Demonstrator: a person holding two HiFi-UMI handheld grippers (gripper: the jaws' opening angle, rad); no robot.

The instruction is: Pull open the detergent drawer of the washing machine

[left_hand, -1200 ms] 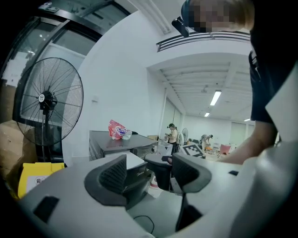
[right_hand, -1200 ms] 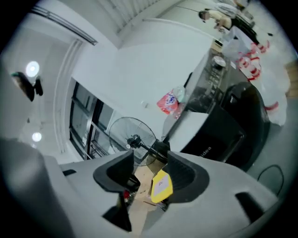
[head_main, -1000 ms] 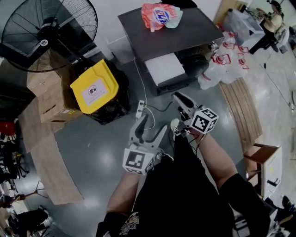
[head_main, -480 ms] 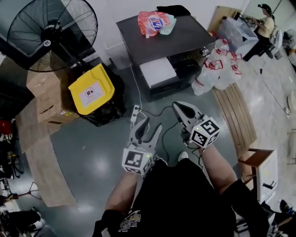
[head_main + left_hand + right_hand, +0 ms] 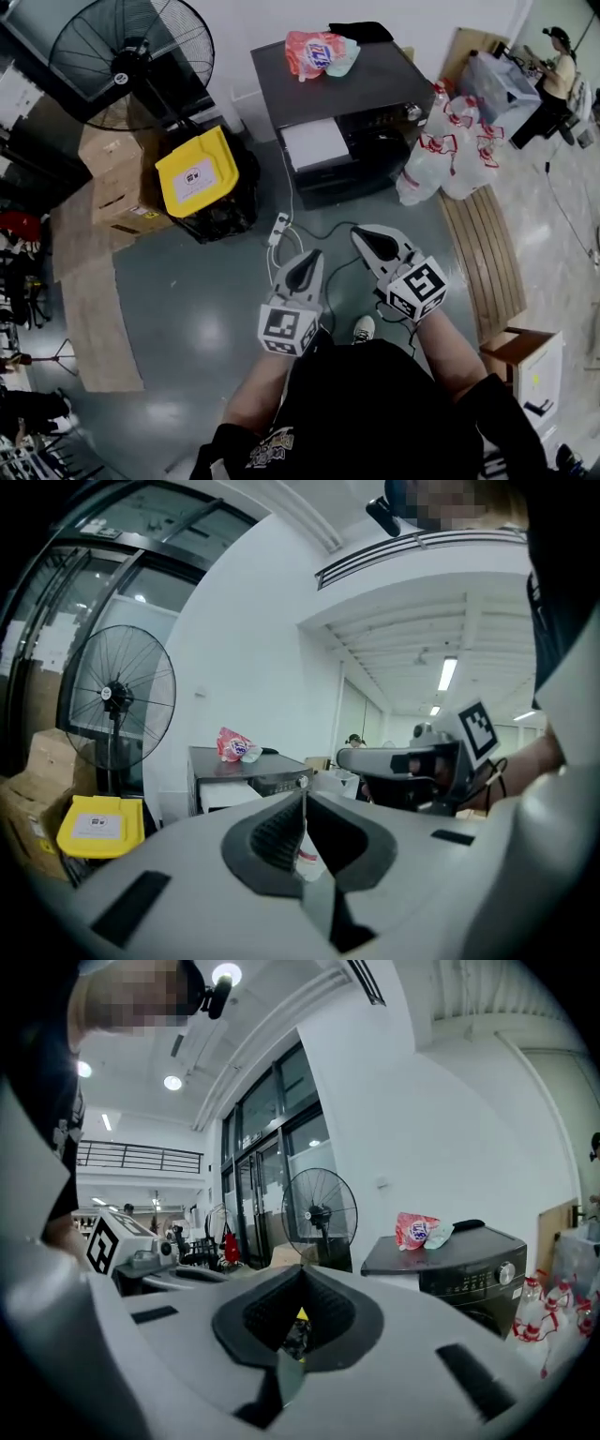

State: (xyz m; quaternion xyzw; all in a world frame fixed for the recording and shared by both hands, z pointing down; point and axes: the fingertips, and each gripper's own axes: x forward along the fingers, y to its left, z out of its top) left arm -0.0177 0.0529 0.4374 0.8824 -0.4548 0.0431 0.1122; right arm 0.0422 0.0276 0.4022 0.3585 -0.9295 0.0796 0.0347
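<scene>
Holding the left tongs (image 5: 308,255) and right tongs (image 5: 360,232) side by side above the grey floor (image 5: 187,300), both pressed together with nothing between, having just been closing the left. Aiming at the washing machine (image 5: 356,80), well apart ahead, with the white detergent drawer (image 5: 314,143) at the left of its front and a pink bag (image 5: 314,52) lying on top.
</scene>
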